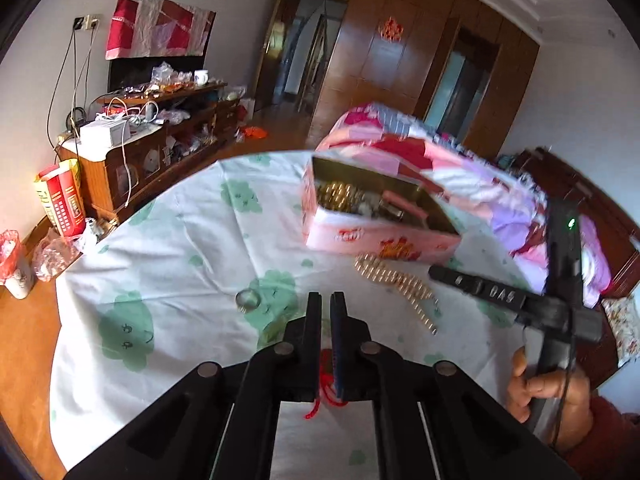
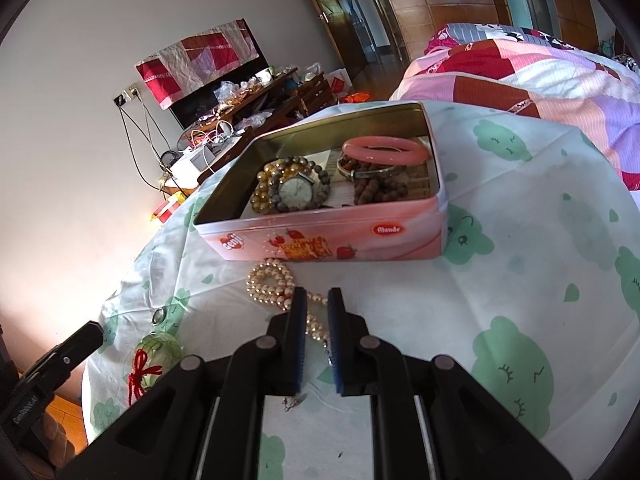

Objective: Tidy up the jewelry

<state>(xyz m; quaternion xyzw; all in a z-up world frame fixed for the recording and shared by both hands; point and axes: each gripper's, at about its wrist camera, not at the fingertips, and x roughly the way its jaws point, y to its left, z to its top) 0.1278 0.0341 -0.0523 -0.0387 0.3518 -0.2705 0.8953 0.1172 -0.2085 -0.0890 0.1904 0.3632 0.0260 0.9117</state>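
right gripper (image 2: 317,300) clamped on cream pearl bead necklace (image 2: 270,280), lying just near of the open pink metal tin (image 2: 320,236), likely to lift it in. left gripper (image 1: 325,304) pinches red cord (image 1: 326,396); small silver ring (image 1: 248,300) loose on the sheet to its left.

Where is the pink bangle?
In the right wrist view, the pink bangle lies inside the open tin, at its far right, above the brown beads.

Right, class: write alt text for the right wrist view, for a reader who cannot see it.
The right gripper, nearly shut, straddles a pearl necklace lying on a tree-print sheet. Just beyond is an open pink tin holding a watch, bead bracelets and a pink bangle.
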